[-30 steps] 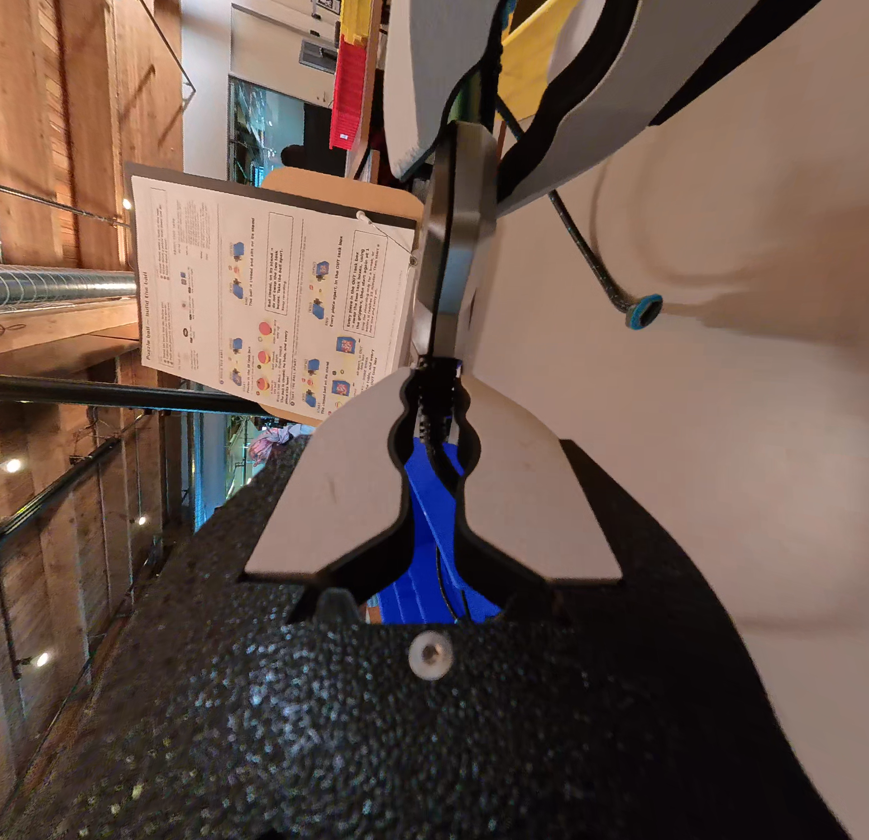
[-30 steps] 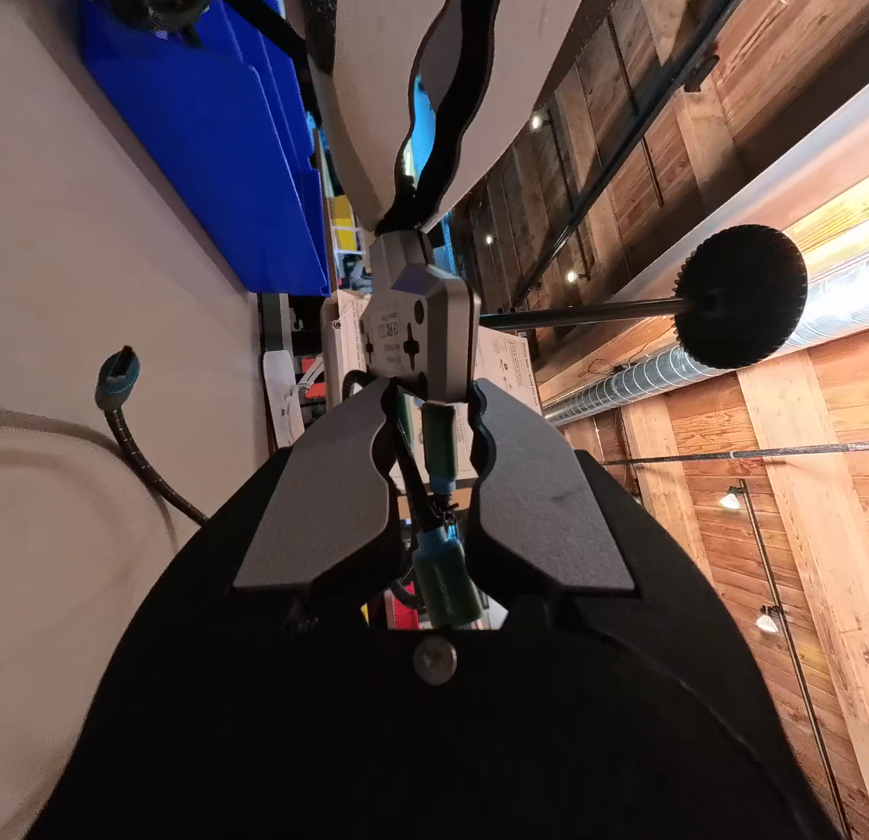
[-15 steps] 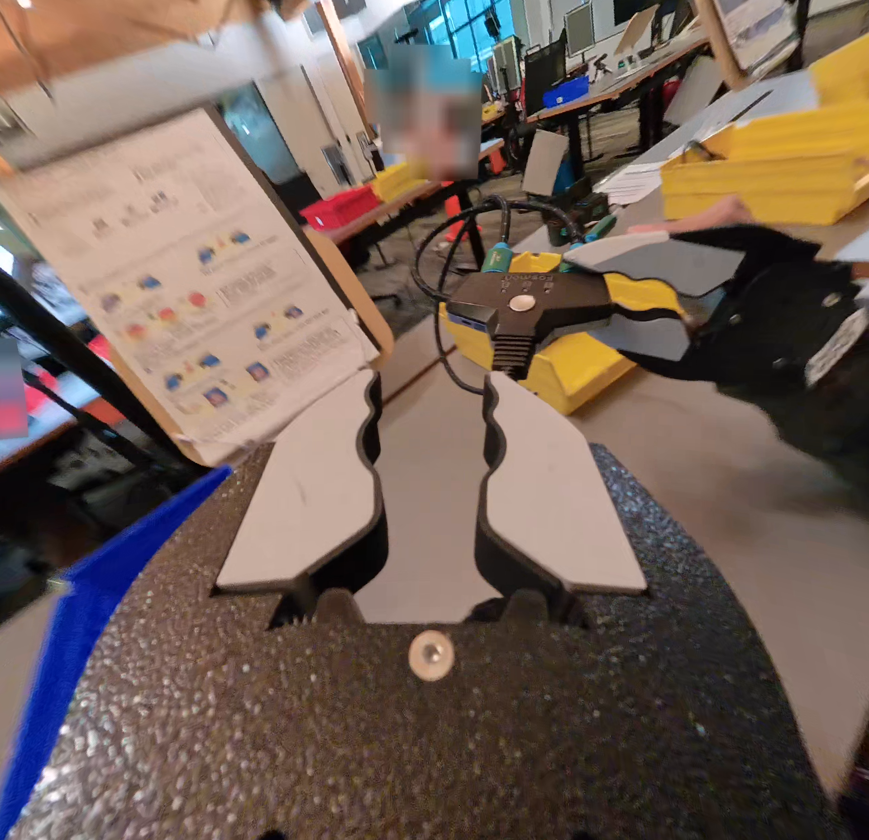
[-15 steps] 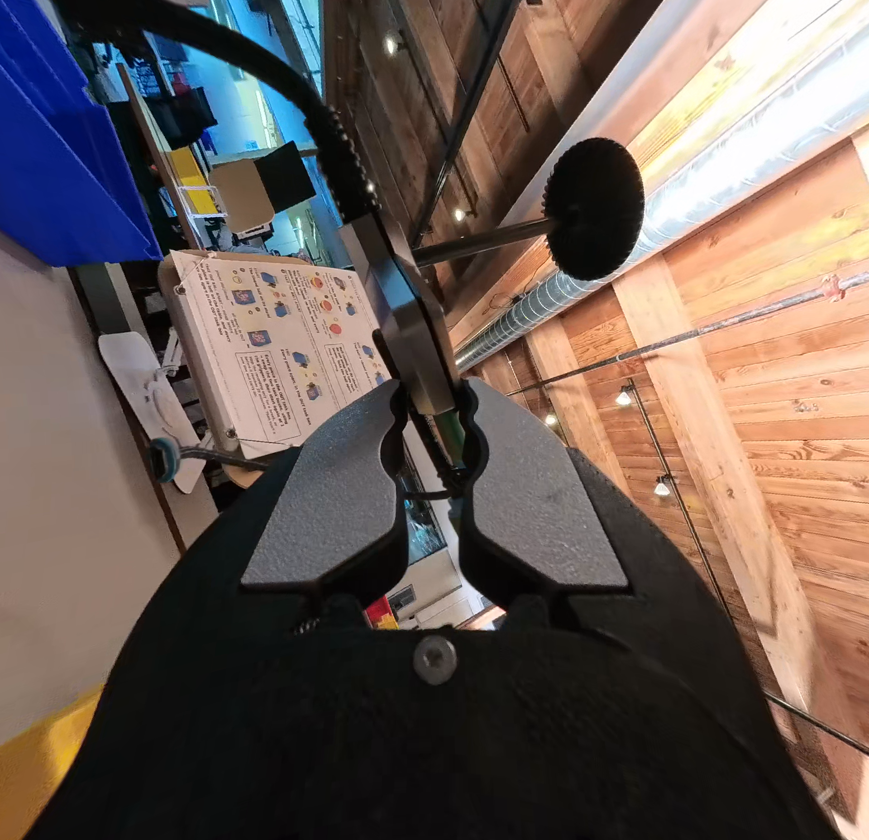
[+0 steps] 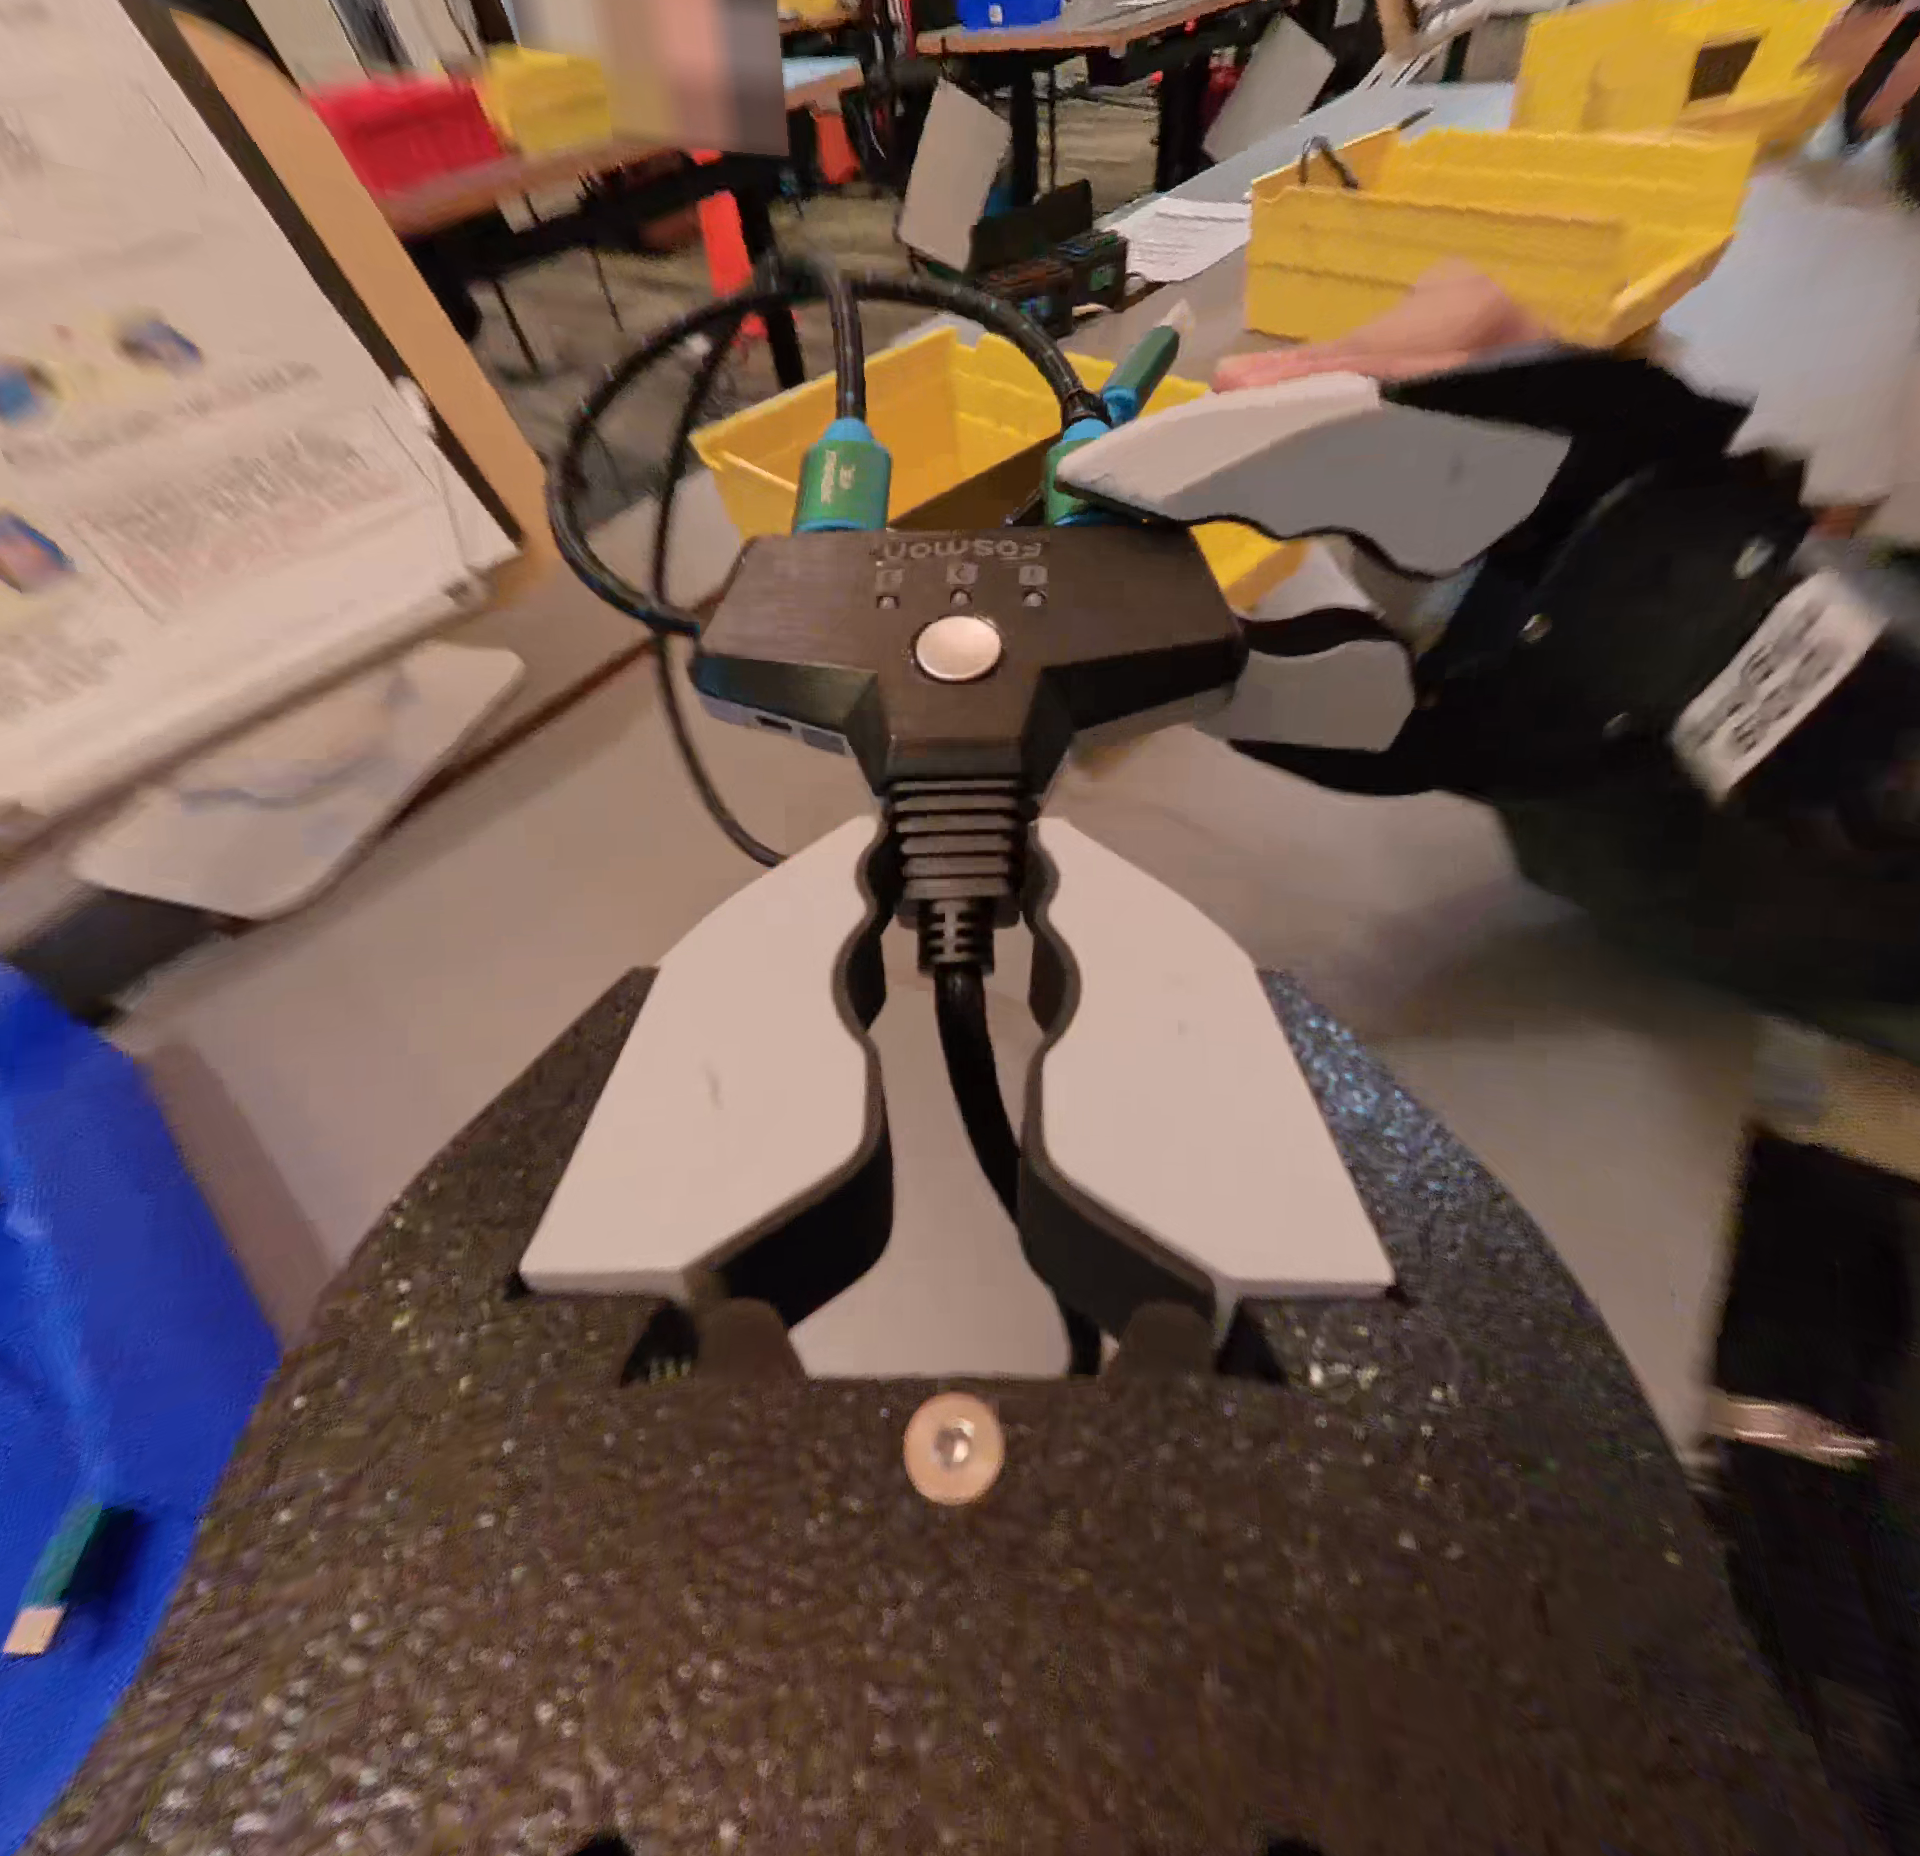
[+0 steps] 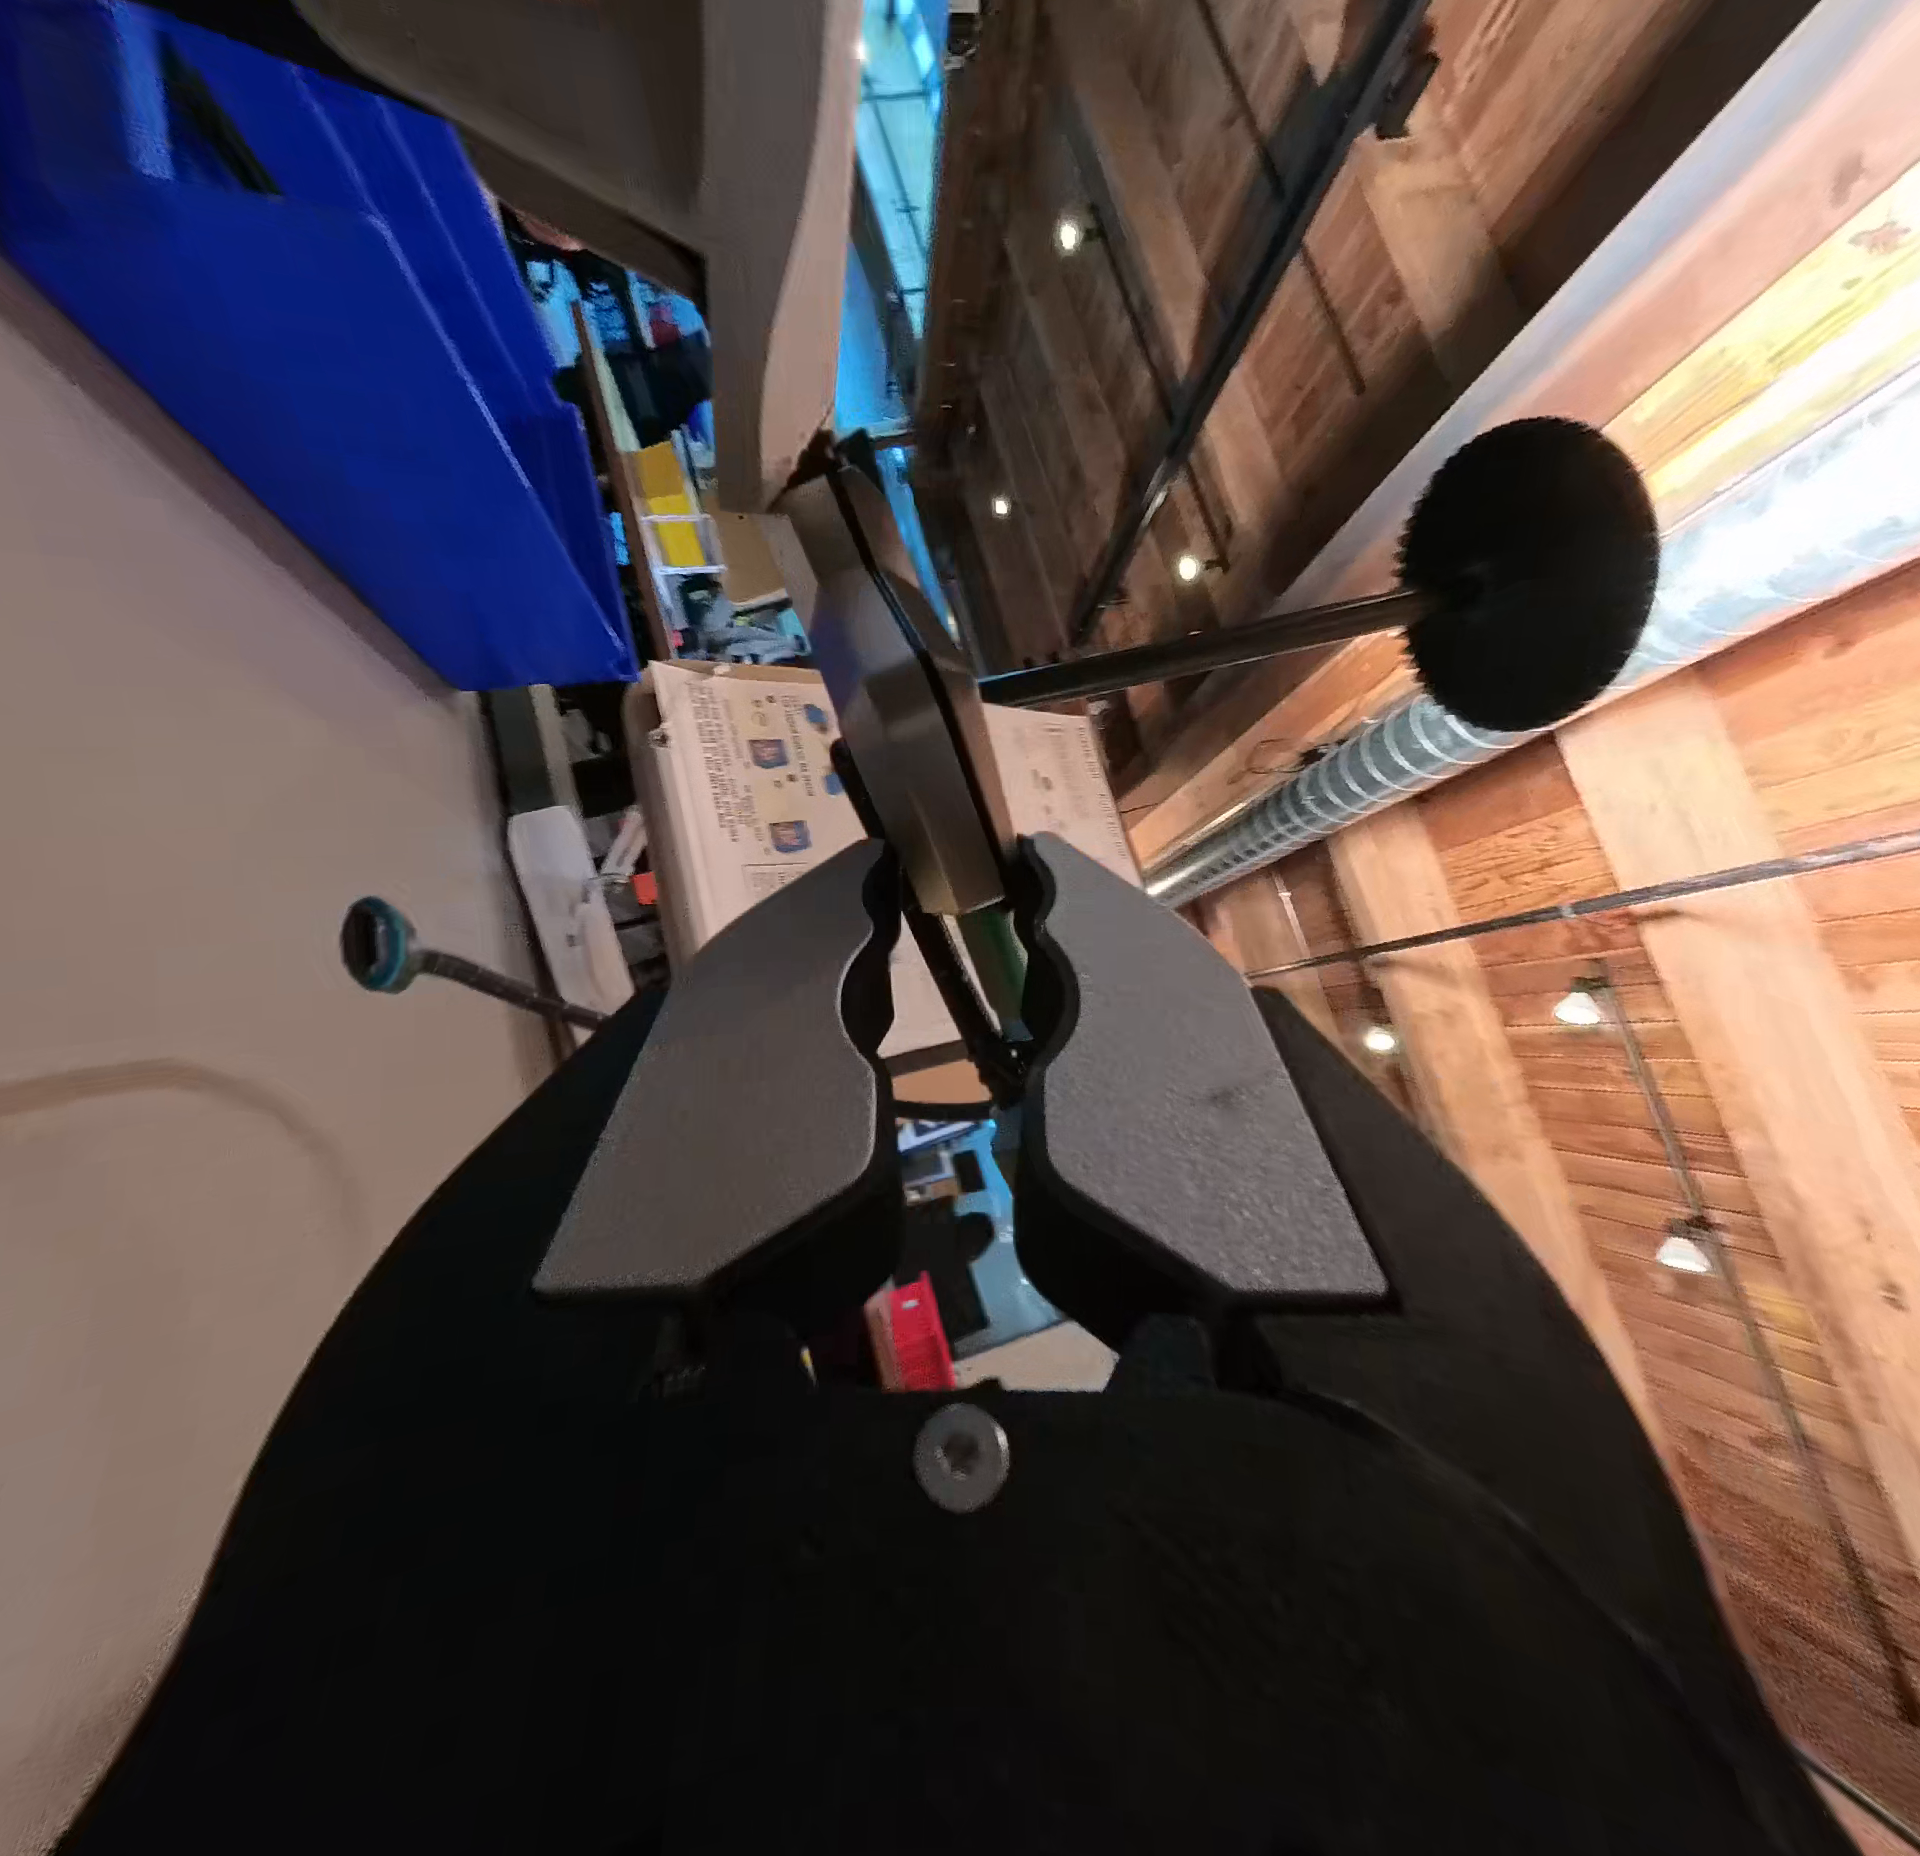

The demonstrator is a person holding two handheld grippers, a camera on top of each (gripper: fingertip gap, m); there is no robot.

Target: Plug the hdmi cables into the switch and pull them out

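The black hdmi switch [image 5: 966,643] is held in the air, button side up. My left gripper [image 5: 956,871] is shut on its ribbed neck, and the black cable runs back between the fingers. A green hdmi plug [image 5: 842,476] sits in a far port. My right gripper [image 5: 1226,580] comes in from the right. In the right wrist view my right gripper [image 6: 956,881] is shut on a second green plug [image 6: 997,959] where it meets the switch [image 6: 914,767], seen edge-on. A loose plug [image 6: 374,944] lies on the table.
A blue bin [image 5: 104,1287] is near left, with another loose plug [image 5: 52,1578] in front of it. A yellow bin [image 5: 935,414] stands behind the switch, more yellow bins [image 5: 1455,206] at the far right. An instruction sheet on a clipboard [image 5: 208,456] stands at the left. A hand [image 5: 1382,341] shows behind my right gripper.
My left gripper let go of the switch, turned upright, and has closed again on its neck. My right gripper has kept its hold on the plug throughout.
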